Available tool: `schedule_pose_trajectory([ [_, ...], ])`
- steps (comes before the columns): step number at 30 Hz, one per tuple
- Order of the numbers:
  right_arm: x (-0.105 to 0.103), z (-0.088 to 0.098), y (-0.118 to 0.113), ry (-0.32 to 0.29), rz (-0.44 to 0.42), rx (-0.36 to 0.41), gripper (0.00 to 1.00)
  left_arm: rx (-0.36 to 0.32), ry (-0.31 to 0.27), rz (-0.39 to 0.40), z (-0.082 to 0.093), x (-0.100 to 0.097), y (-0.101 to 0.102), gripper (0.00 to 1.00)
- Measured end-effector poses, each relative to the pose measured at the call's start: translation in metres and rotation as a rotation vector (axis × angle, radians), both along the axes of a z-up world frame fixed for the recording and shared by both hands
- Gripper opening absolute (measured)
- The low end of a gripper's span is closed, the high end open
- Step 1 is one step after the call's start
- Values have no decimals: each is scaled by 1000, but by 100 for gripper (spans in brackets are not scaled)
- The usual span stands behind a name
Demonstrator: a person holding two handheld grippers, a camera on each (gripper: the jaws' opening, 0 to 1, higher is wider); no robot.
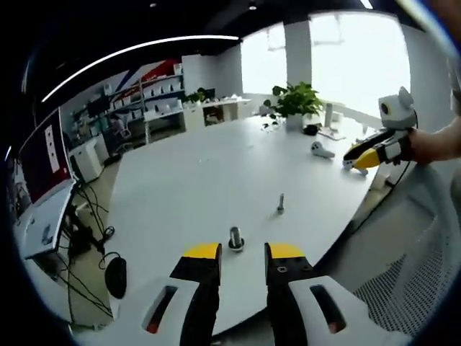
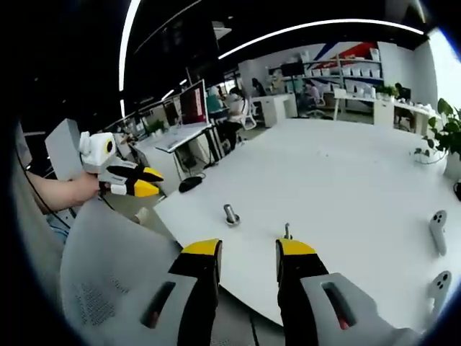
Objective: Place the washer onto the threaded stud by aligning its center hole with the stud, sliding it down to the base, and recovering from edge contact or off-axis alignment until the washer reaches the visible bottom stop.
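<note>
A short, thick metal stud (image 1: 236, 238) (image 2: 230, 214) stands upright on a round, flat base near the edge of the white table (image 1: 202, 173) (image 2: 346, 180). I cannot tell whether a washer lies at its foot. A thinner upright metal pin (image 1: 280, 205) (image 2: 287, 231) stands a little way from it. My left gripper (image 1: 243, 252) is open and empty, with the thick stud just beyond the gap between its yellow tips. My right gripper (image 2: 248, 249) is open and empty too, short of both pieces. Each hand-held gripper also shows in the other's view: the right gripper (image 1: 364, 156) and the left gripper (image 2: 146, 182).
White controllers (image 1: 322, 151) (image 2: 437, 227) lie on the table, and a potted plant (image 1: 295, 101) stands at its far end. A black mouse (image 1: 115, 276) (image 2: 189, 184) sits off the table's corner. A grey mesh chair (image 1: 410, 274) (image 2: 101, 267) is close by. Desks and shelves fill the background.
</note>
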State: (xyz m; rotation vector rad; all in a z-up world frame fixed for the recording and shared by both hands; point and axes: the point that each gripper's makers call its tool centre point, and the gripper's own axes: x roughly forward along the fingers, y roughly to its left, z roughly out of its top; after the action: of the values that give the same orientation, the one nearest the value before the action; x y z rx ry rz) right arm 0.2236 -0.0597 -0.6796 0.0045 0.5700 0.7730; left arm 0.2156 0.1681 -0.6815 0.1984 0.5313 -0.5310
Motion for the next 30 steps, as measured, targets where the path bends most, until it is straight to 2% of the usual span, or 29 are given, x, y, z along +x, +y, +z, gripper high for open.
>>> schedule_pose_trajectory([
  [3, 1, -6, -4, -12, 0, -33, 32, -2, -12, -1, 2, 1, -1, 21],
  [7, 6, -19, -10, 45, -29, -27, 32, 7, -14, -13, 2, 1, -4, 21],
  [13, 5, -21, -16, 30, -51, -61, 32, 5, 1, -39, -1, -2, -10, 21],
  [20, 5, -26, -20, 55, -72, -73, 31, -8, 10, -38, -2, -3, -9, 21],
  [25, 2, -28, -20, 64, -67, -81, 31, 48, 12, -65, -7, -6, -14, 21],
  [30, 1, -30, -20, 69, -64, -86, 31, 39, 26, -69, -10, -6, -12, 21],
])
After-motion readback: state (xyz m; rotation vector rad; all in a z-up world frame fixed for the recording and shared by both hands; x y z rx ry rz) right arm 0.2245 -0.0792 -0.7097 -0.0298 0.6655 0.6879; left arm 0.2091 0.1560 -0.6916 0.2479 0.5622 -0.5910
